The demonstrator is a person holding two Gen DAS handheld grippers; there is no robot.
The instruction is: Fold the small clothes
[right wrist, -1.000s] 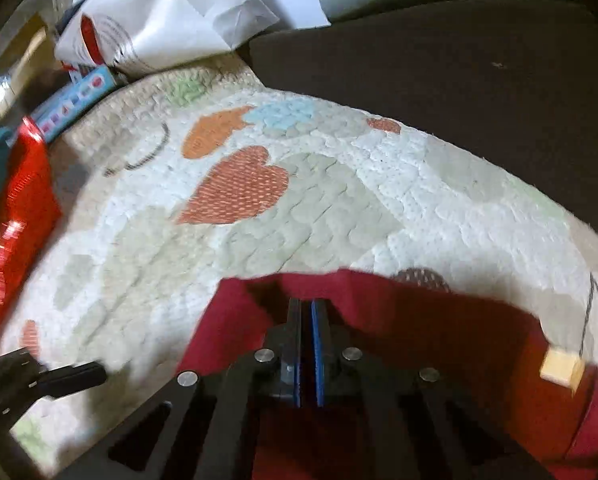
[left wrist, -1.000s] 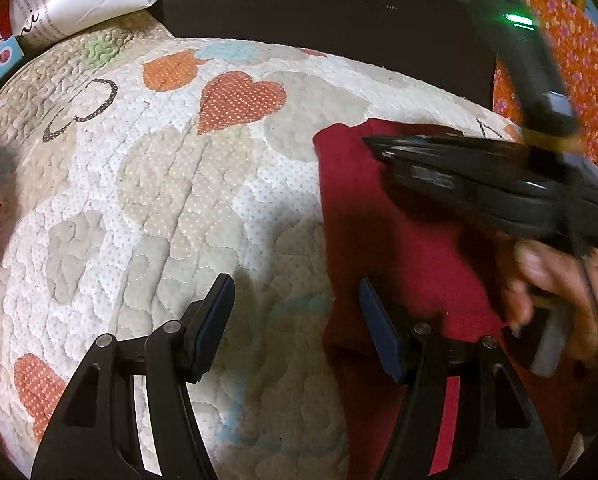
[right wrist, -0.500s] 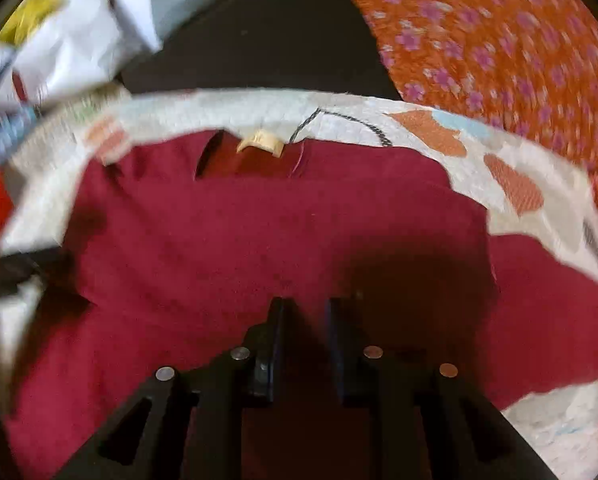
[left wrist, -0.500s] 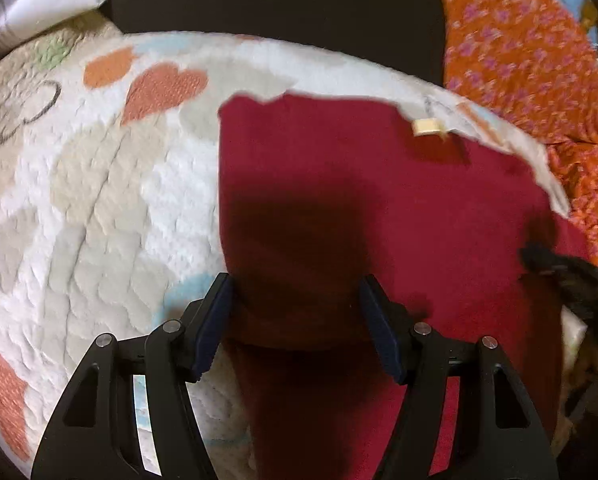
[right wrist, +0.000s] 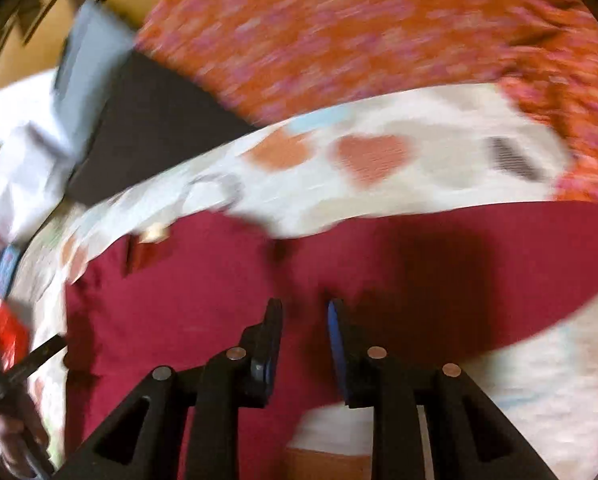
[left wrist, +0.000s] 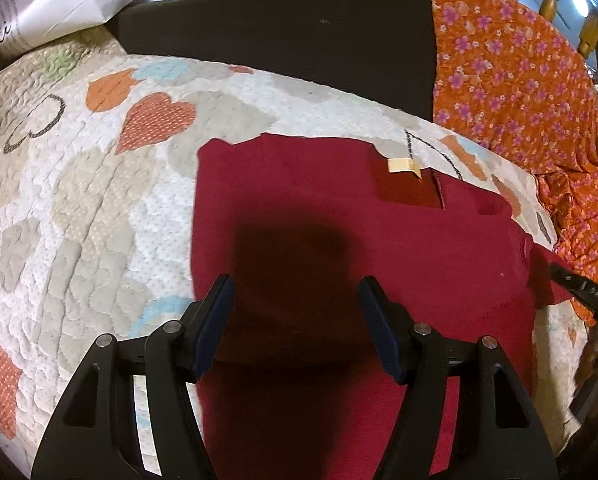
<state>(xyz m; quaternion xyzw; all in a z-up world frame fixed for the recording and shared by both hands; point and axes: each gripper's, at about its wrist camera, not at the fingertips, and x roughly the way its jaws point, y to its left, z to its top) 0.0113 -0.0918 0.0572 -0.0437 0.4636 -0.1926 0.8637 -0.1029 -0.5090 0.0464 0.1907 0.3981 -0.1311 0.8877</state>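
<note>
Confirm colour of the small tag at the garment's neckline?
Pale yellow-beige tag on the dark red garment; clearest in the left wrist view.

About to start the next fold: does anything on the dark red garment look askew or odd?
Mostly flat. The dark red garment lies spread on the heart-patterned quilt, but near its far edge a small flap is turned back beside the tan label, with a crease next to it. Both grippers, left and right, are open above it.

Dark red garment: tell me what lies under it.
The dark red garment lies spread on a white quilted cover with heart patches. The cover shows all around it; the part beneath is hidden by the cloth.
</note>
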